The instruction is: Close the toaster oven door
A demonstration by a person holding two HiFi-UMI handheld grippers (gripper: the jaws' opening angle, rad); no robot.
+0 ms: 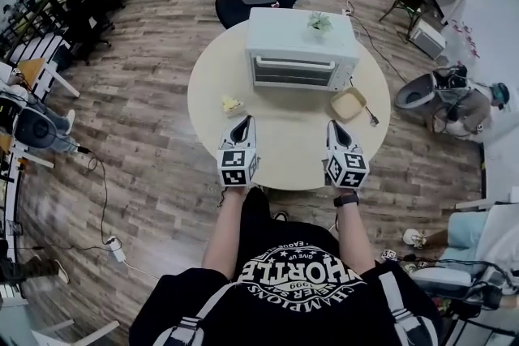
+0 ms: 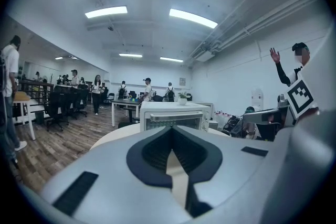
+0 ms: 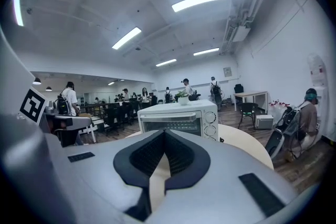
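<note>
**The oven door is shut**

The oven [image 1: 301,32] sits at the far side of the table [image 1: 284,150]. Its door [image 1: 292,71] looks closed. The left gripper [image 1: 242,121] and right gripper [image 1: 336,126] hang well away from it. Their jaws are pressed together and hold nothing. I think the job is done.

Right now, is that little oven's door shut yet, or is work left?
Looks done: the toaster oven door stands upright and shut. In hand: nothing; the left gripper and right gripper are both shut and empty, over the table's near edge. Left: apparently nothing.
</note>
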